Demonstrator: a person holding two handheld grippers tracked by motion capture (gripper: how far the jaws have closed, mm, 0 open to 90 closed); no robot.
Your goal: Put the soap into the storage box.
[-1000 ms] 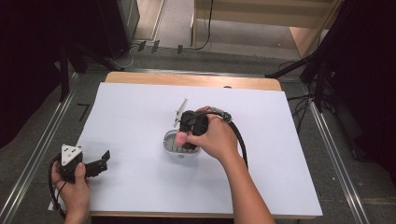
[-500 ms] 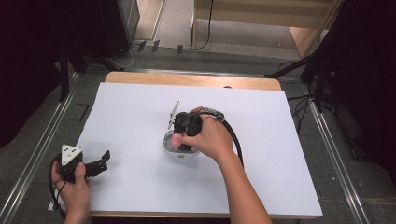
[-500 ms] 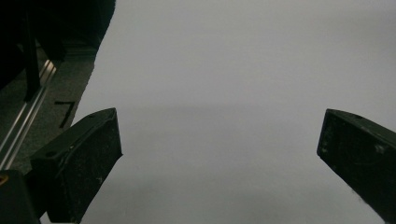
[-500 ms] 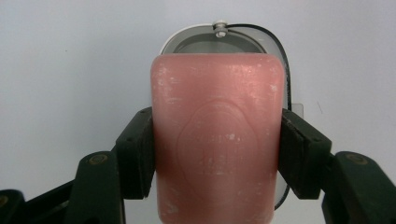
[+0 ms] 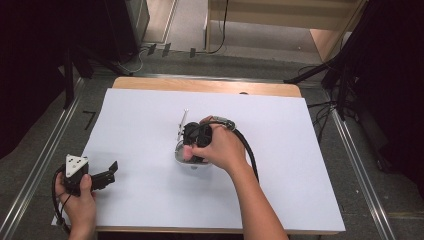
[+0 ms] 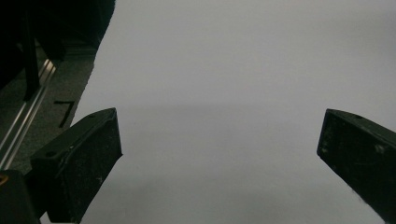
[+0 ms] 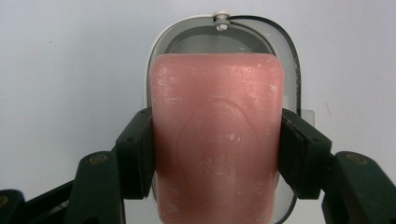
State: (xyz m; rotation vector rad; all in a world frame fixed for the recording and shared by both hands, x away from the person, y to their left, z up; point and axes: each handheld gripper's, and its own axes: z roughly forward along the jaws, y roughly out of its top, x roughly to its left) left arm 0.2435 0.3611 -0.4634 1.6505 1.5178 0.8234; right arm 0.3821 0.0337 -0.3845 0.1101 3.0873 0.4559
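The pink soap bar point(image 7: 217, 140) carries an embossed oval emblem with lettering on its face; the characters are too faint to read. No other text, label, brand or number is legible anywhere.

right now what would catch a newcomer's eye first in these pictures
The pink rectangular bar of soap stands out, clamped between the right gripper jaws directly over a white oval soap dish mid-table. Off at the near left corner of the white table, the left gripper rests open with nothing between its jaws.
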